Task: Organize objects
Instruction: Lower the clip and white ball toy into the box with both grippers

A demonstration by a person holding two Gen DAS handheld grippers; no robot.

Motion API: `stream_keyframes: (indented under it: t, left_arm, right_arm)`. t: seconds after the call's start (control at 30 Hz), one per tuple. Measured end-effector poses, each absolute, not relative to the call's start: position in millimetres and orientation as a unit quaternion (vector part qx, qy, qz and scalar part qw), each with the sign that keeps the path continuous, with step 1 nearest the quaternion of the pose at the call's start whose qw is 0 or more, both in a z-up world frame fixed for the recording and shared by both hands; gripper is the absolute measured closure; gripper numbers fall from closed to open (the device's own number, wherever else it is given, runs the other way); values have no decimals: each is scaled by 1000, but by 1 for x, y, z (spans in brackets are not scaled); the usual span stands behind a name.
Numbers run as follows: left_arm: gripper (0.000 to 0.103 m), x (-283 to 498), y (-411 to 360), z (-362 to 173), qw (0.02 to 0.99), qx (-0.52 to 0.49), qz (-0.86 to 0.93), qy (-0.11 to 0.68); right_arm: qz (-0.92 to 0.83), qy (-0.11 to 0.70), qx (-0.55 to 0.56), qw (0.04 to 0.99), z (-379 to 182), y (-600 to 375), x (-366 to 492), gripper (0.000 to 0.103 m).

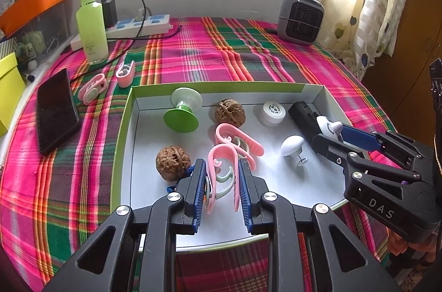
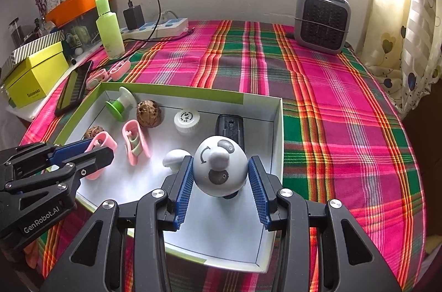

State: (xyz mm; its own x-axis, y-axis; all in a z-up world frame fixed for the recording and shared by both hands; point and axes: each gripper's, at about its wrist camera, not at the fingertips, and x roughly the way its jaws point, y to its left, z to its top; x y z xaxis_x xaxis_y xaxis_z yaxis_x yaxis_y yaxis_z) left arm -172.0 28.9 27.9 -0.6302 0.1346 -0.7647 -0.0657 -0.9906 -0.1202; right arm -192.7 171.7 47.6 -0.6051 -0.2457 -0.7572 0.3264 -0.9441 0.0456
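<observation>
From the left wrist we see our left gripper (image 1: 222,176) clamped on a pink plastic clip (image 1: 222,167) over the white tray (image 1: 312,183), a brown walnut (image 1: 173,160) at nine o'clock. From the right wrist, our right gripper (image 2: 220,172) pinches a white round knob (image 2: 219,169), the black battery (image 2: 229,128) at twelve o'clock.
</observation>
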Motion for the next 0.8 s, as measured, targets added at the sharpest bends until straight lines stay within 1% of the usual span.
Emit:
stream_keyframes:
  t: [0.63, 0.8]
  left_arm:
    - [82, -176, 29, 25, 54, -431, 900, -41]
    - [82, -175, 29, 24, 54, -431, 900, -41]
  right_arm:
    - [-894, 67, 407, 172, 49, 160, -192, 61]
    - [-897, 91, 394, 179, 54, 150, -184, 63]
